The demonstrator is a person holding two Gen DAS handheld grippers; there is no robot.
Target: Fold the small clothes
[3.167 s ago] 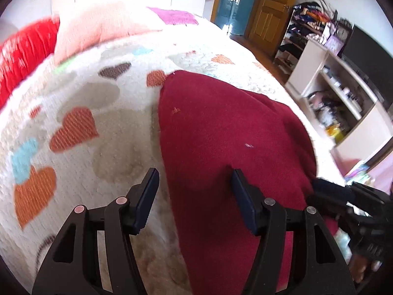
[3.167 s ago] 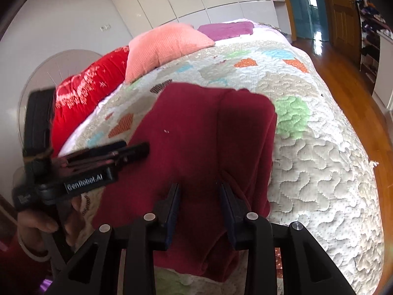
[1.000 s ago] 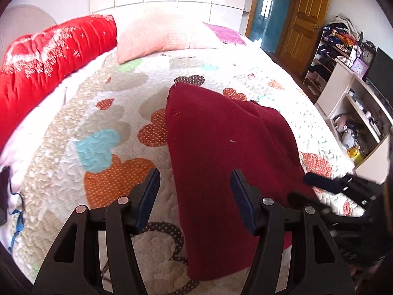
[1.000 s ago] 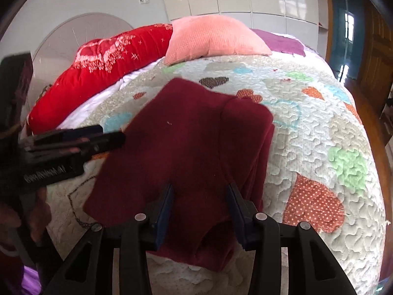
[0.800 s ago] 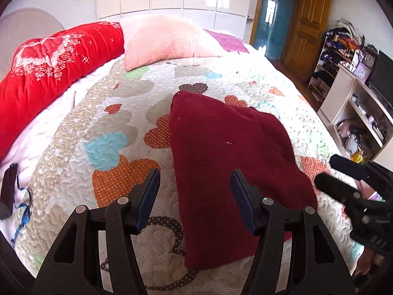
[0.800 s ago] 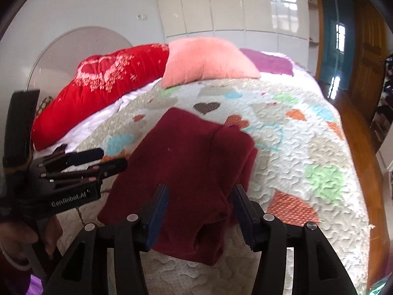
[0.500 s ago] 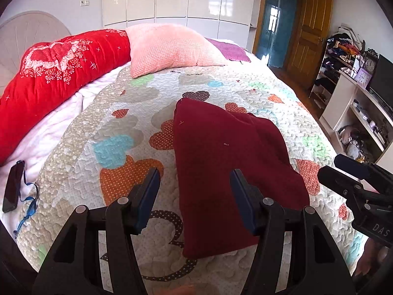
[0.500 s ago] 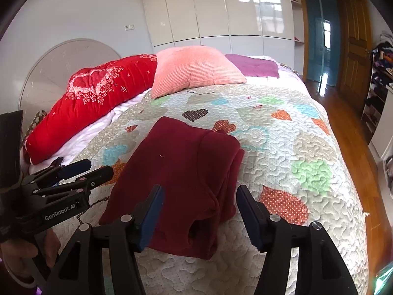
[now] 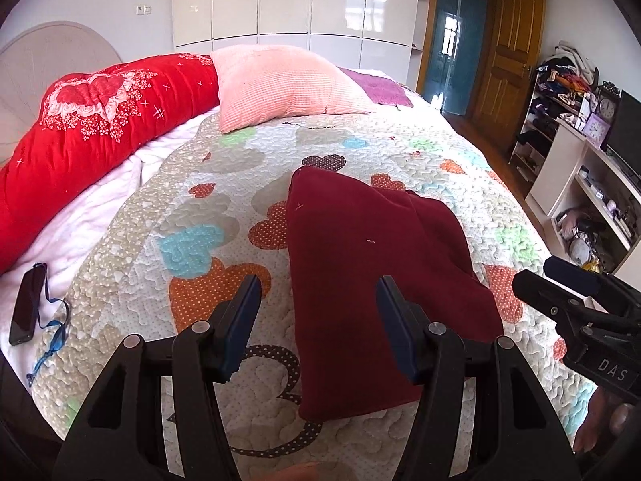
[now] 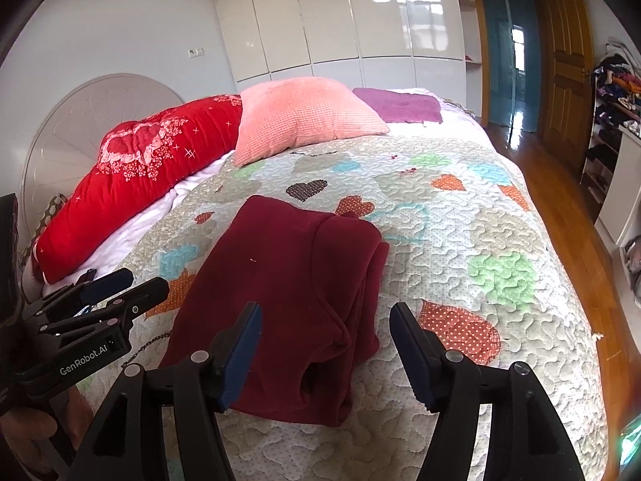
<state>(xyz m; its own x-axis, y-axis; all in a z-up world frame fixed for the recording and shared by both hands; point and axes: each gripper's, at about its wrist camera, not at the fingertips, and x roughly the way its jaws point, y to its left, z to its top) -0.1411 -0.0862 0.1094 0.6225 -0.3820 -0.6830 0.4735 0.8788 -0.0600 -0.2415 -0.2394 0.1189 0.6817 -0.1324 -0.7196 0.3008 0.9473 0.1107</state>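
Observation:
A dark red garment (image 9: 368, 264) lies folded on the heart-patterned quilt (image 9: 200, 216), one half laid over the other. It also shows in the right wrist view (image 10: 288, 280), with its layered fold edge on the right side. My left gripper (image 9: 318, 312) is open and empty, held above the garment's near left edge. My right gripper (image 10: 324, 340) is open and empty, held above the garment's near right corner. Each gripper shows at the side of the other's view: the right gripper (image 9: 577, 292) and the left gripper (image 10: 100, 292).
A red bolster (image 9: 92, 128), a pink pillow (image 9: 284, 84) and a purple cloth (image 9: 376, 88) lie at the bed's head. A phone with a blue cord (image 9: 26, 304) lies at the left edge. Shelves (image 9: 593, 176) and wooden floor (image 10: 561, 184) are on the right.
Both grippers have pulled back and up from the garment. The right gripper, nearly closed on the cloth a second ago, has opened wide and let it go. The garment stays folded.

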